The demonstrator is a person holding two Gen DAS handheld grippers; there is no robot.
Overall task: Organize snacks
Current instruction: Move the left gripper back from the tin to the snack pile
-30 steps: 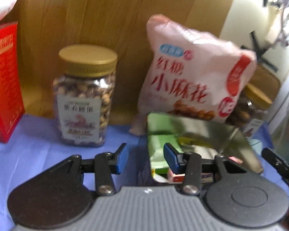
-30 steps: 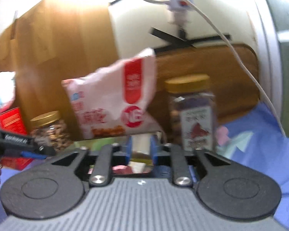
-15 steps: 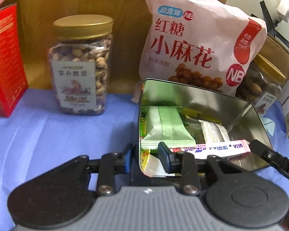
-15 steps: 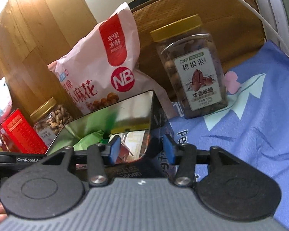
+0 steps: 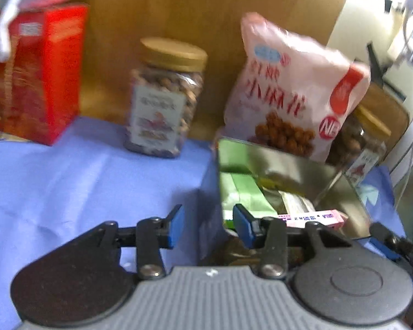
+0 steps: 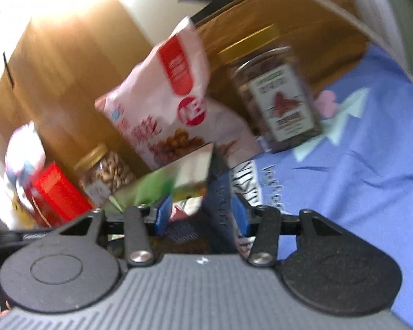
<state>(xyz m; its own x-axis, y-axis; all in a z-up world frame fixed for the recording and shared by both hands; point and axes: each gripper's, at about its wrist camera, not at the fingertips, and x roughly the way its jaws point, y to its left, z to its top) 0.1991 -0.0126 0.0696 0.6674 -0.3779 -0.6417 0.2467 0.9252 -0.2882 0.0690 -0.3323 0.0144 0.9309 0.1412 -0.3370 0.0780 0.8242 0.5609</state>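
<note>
Cloth (image 5: 68,181), blue, spread over the whole surface, with a wooden board (image 5: 179,5) upright behind it. Against that board, blurred: a pink snack bag (image 5: 291,88) leaning behind everything else, a red box (image 5: 41,77) far to the left, upright. Just in front of the bag, touching or nearly so, an open shiny metal tin (image 5: 289,162) on the cloth. Next in size, two gold-lidded nut jars – one (image 5: 165,104) between red box and bag, the other (image 6: 278,101) on the bag's far side, half hidden behind it in the left wrist view. Inside the tin, a green packet (image 5: 245,192) along the left wall, pale wrappers beside it, and a slim pink box (image 5: 314,217) across the near right part.

Left gripper (image 5: 208,227) astride the tin's left wall, jaws opening, blue pads clear of the metal. Right gripper (image 6: 201,214) astride the opposite wall – likewise parted, gripping nothing.
</note>
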